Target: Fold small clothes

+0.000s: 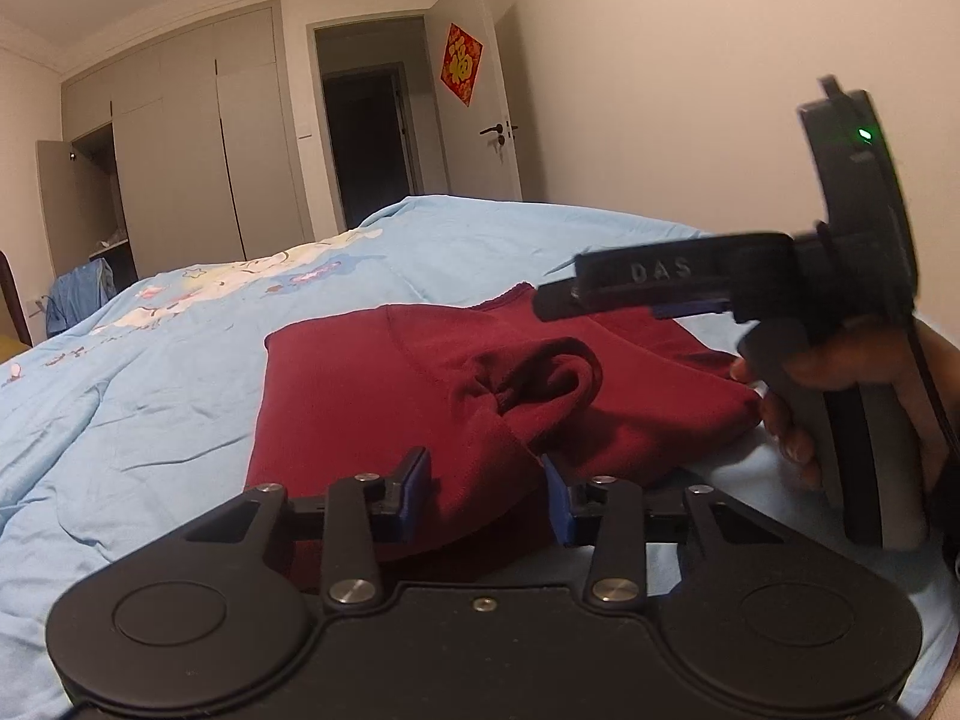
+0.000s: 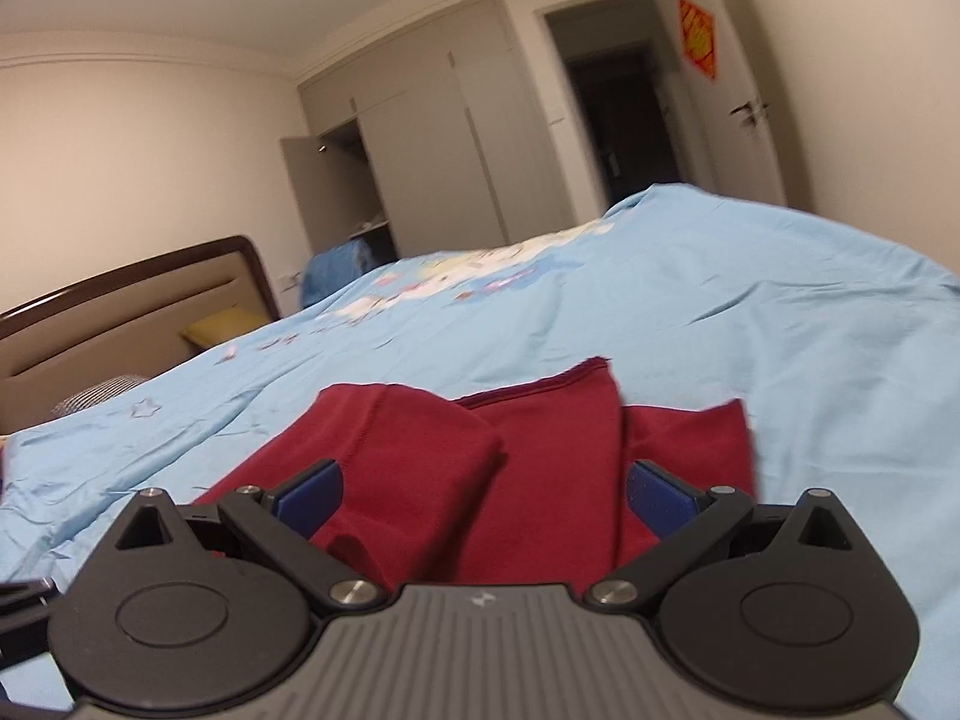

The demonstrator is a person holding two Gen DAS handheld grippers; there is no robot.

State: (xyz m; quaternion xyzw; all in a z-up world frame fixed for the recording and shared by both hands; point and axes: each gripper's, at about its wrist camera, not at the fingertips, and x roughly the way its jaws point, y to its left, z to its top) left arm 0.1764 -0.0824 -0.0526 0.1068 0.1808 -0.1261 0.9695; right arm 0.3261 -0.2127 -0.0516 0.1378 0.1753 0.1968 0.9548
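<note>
Since the maroon garment [image 1: 384,396] lies partly folded on the blue bedspread [image 1: 150,372], we hold both tools low at its near edge, likely to catch the next flap. Left gripper [image 1: 486,495]: fingers apart, cloth bunched between them, nothing clamped. Right gripper [image 2: 483,495]: fingers wide apart above the fabric, seen from the left wrist at 3 o'clock, gripped by a hand [image 1: 798,396]. A rumpled hump sits at the garment's centre, probably needing flattening first.
</note>
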